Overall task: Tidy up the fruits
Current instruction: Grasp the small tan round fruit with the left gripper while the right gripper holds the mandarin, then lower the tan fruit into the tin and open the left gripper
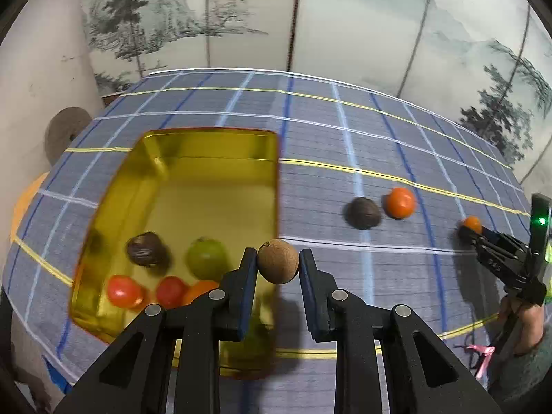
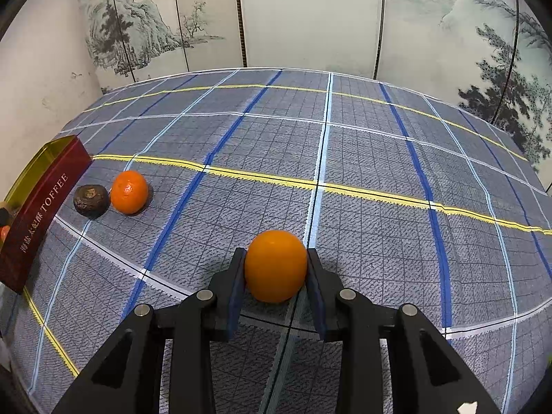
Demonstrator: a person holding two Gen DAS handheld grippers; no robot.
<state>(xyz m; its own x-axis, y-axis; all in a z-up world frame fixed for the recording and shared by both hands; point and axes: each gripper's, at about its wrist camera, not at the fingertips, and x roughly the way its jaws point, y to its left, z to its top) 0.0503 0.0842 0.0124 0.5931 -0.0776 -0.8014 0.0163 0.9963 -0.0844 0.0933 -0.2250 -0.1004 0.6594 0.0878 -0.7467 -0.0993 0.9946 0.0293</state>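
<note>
The left gripper (image 1: pixel 278 265) is clamped on a small brown ball fruit (image 1: pixel 278 261) and holds it over the near right edge of the gold tin (image 1: pixel 220 186). Down to its left, inside the tin, lie a dark fruit (image 1: pixel 148 249), a green one (image 1: pixel 206 257) and two red ones (image 1: pixel 124 290). The right gripper (image 2: pixel 276 269) squeezes a smooth orange (image 2: pixel 276 265) sitting on the checked cloth (image 2: pixel 362 179). Far to its left, just beside the tin's red wall (image 2: pixel 38 217), a bumpy orange (image 2: pixel 129 191) touches a dark wrinkly fruit (image 2: pixel 90 200).
</note>
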